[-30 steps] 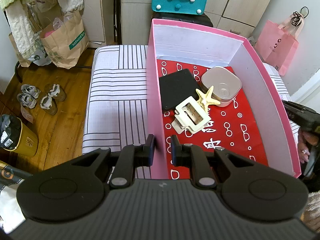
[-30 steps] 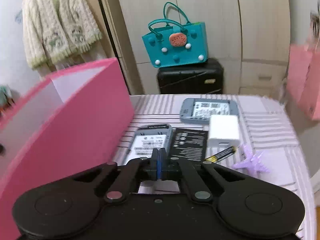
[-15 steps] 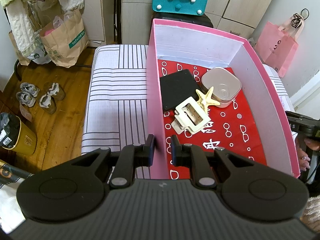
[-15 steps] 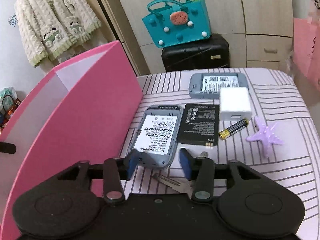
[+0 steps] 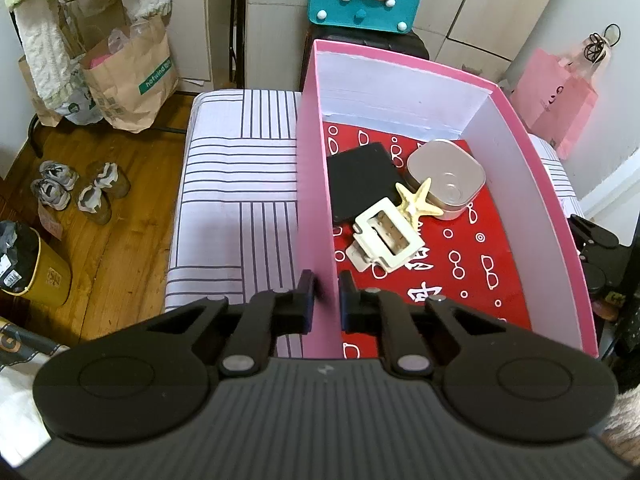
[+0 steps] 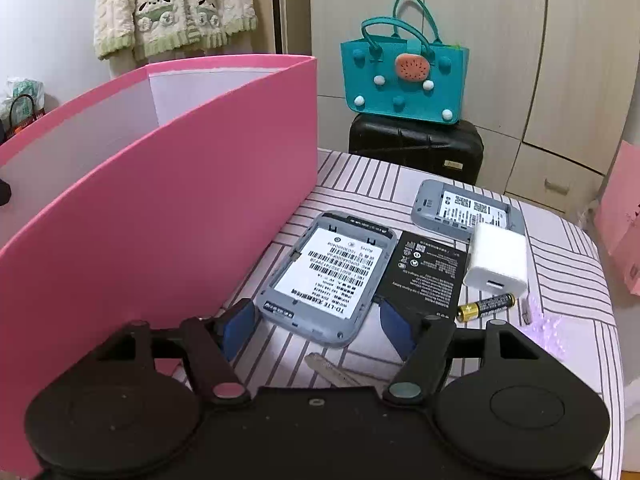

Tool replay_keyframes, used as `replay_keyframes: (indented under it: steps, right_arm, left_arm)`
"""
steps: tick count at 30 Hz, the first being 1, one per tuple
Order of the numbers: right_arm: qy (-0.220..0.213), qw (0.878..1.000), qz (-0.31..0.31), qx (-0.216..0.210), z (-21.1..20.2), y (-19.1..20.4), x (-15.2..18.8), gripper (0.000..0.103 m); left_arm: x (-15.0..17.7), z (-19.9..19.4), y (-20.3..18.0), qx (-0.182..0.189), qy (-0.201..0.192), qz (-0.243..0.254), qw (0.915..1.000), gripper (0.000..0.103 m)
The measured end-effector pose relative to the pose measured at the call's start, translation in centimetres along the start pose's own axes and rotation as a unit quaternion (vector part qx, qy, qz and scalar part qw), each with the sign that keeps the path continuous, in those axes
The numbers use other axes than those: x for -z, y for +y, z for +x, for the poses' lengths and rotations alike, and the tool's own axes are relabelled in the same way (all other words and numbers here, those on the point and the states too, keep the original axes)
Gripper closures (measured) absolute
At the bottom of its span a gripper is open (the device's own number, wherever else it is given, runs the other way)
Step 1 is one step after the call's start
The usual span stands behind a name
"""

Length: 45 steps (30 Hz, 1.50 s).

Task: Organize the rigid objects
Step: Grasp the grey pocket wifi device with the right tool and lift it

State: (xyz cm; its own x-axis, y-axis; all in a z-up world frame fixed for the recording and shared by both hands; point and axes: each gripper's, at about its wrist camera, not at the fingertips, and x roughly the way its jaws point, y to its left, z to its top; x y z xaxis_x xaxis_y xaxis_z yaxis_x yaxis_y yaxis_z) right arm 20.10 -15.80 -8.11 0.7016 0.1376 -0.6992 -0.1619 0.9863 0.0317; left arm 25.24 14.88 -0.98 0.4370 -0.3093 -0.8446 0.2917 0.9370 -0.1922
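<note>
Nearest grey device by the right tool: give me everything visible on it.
The grey device is a flat, rounded-corner plastic shell lying back side up, cover off, showing a white barcode label inside a recessed bay. It rests on the striped cloth, angled, beside the pink box and right next to the black battery pack. Its near end sits between the open blue-padded fingers of the right tool, not gripped.

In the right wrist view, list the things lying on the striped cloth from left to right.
pink box → nearer grey device shell → black battery pack → white charger → purple starfish
</note>
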Motion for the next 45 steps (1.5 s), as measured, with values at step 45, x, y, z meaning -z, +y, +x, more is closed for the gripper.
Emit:
replay_keyframes:
  steps: [45]
  right_arm:
    - [0.002,0.999,0.018,0.036,-4.5,0.1,0.1,0.039]
  left_arm:
    - [0.2,-0.2,-0.6,-0.012,-0.006,0.008,0.9999,0.092]
